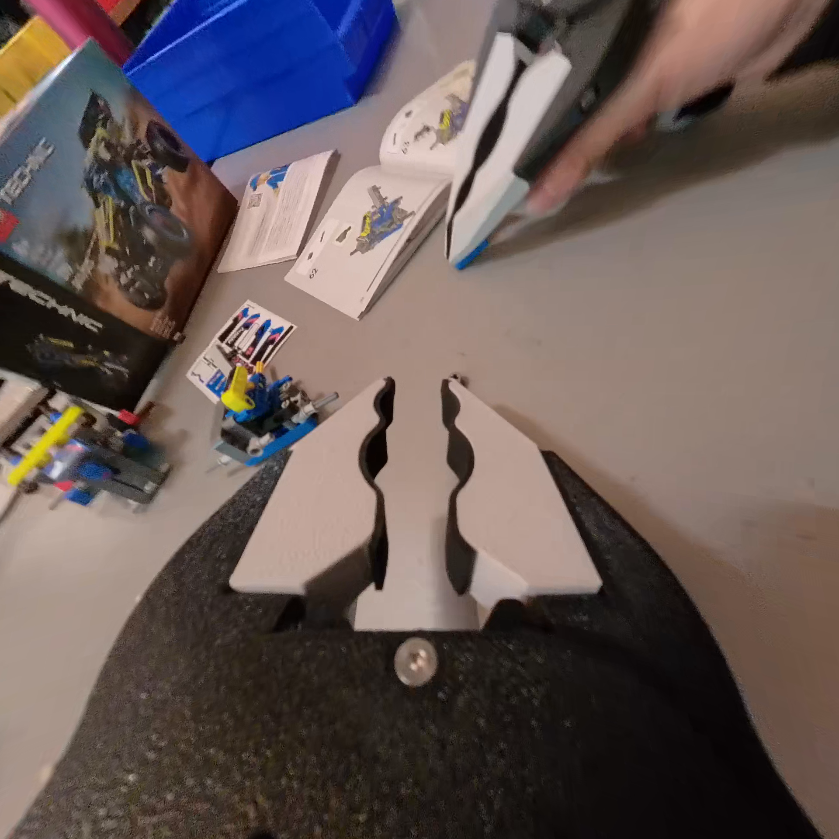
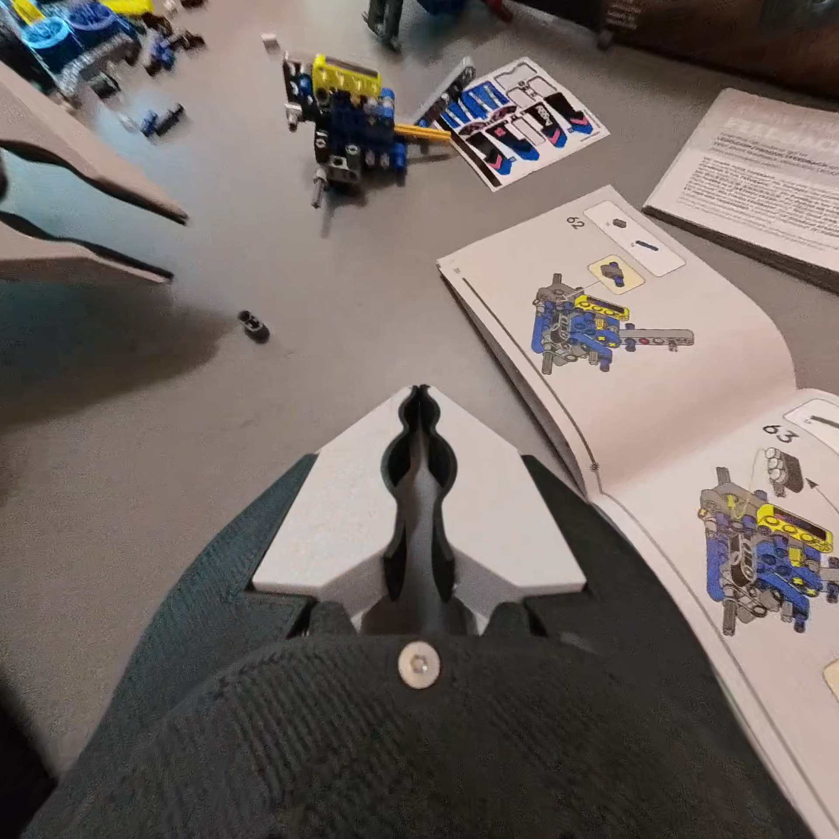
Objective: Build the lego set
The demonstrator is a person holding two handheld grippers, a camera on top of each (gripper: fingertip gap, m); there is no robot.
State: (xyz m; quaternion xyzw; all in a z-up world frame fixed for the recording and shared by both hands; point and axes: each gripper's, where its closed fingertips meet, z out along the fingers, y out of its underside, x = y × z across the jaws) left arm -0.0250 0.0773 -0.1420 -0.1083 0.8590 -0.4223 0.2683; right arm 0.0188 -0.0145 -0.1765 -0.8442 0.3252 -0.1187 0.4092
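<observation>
A partly built blue, yellow and grey lego assembly (image 1: 263,417) (image 2: 349,122) lies on the grey table (image 1: 590,408), left of my left gripper. My left gripper (image 1: 420,381) is open and empty, low over the table; it also shows at the left edge of the right wrist view (image 2: 177,247). A small black pin (image 2: 254,326) lies on the table just past its fingertips. My right gripper (image 2: 418,388) is shut with nothing showing between its tips. In the left wrist view it (image 1: 454,252) points down beside the open instruction booklet (image 1: 363,236) (image 2: 635,363).
A second, larger assembly (image 1: 77,463) (image 2: 68,41) with loose pieces lies at the far left. A sticker sheet (image 1: 240,349) (image 2: 513,122), a leaflet (image 1: 281,209) (image 2: 762,181), the set's box (image 1: 91,204) and a blue bin (image 1: 254,68) stand around. A hand (image 1: 681,91) holds the right gripper. Some 11 centimetres of space lies between my two pairs of fingers. Between my left fingertips and the small black pin (image 2: 254,326) there is roughly 4 centimetres.
</observation>
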